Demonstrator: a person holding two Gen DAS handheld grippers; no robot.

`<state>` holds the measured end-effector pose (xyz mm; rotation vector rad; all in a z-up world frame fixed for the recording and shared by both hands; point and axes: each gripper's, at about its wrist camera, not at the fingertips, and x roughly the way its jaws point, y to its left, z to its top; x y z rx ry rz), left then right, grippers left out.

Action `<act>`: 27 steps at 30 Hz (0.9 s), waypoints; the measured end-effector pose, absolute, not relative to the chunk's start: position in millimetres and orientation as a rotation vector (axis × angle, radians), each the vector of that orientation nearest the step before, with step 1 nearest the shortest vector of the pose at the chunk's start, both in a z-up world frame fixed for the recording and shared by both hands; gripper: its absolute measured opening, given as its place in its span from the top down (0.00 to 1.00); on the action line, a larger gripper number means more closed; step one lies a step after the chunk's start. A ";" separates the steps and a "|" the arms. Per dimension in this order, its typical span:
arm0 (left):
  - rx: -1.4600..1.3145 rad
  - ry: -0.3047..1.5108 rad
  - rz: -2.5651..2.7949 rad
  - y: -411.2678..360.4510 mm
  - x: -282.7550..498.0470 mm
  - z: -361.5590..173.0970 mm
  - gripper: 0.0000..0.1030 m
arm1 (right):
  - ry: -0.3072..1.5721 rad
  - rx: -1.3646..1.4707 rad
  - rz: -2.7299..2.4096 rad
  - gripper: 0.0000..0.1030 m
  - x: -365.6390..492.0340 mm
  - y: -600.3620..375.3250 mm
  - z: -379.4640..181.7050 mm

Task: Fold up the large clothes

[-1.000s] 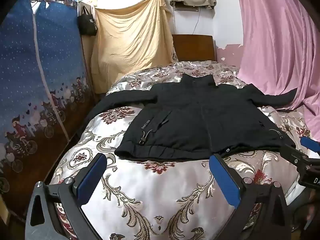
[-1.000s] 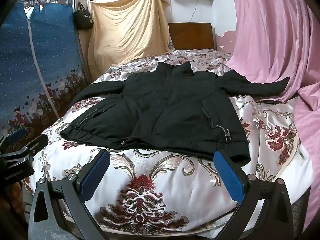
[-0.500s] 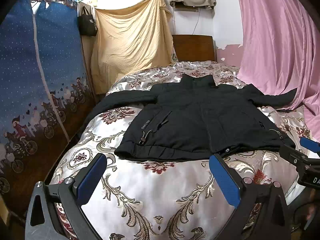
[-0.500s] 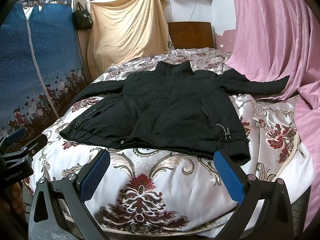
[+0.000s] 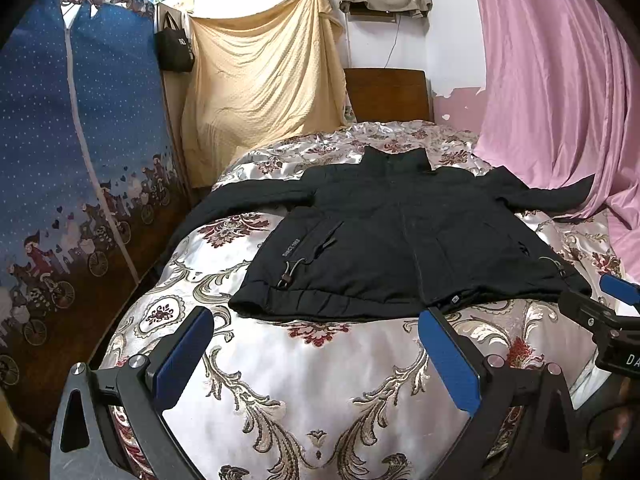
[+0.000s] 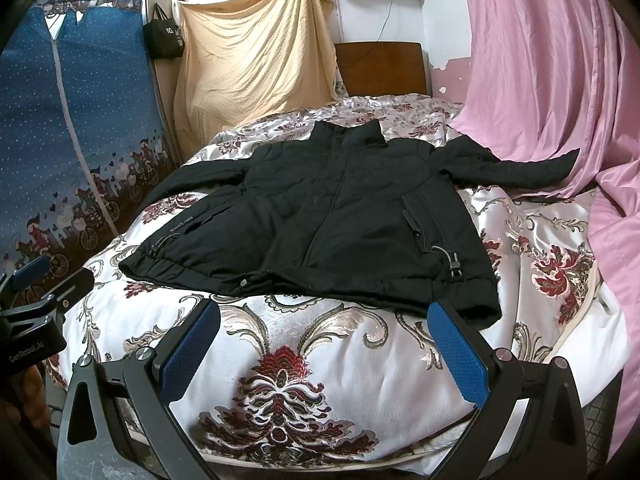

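Pretty busy room here. The bed has a shiny satin cover with big maroon floral swirls, and a wooden headboard at the far end. A pink curtain hangs along the right side. A beige sheet is draped on the back wall, with a black tote bag hanging just beside it. A blue fabric wardrobe with cartoon cyclists stands on the left.
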<state>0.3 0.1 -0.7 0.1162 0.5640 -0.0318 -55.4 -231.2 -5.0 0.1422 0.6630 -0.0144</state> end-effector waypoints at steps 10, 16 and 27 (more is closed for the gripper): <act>0.117 0.565 -0.034 1.4 -3.9 3.5 0.00 | 0.665 0.144 -0.014 0.01 -54.6 -229.3 -3.6; 0.118 0.565 -0.034 0.4 -3.1 2.8 0.00 | 0.667 0.144 -0.014 0.01 -55.3 -231.1 -8.7; 0.119 0.565 -0.033 0.0 -3.1 2.6 0.00 | 0.669 0.145 -0.014 0.01 -55.1 -231.0 -9.4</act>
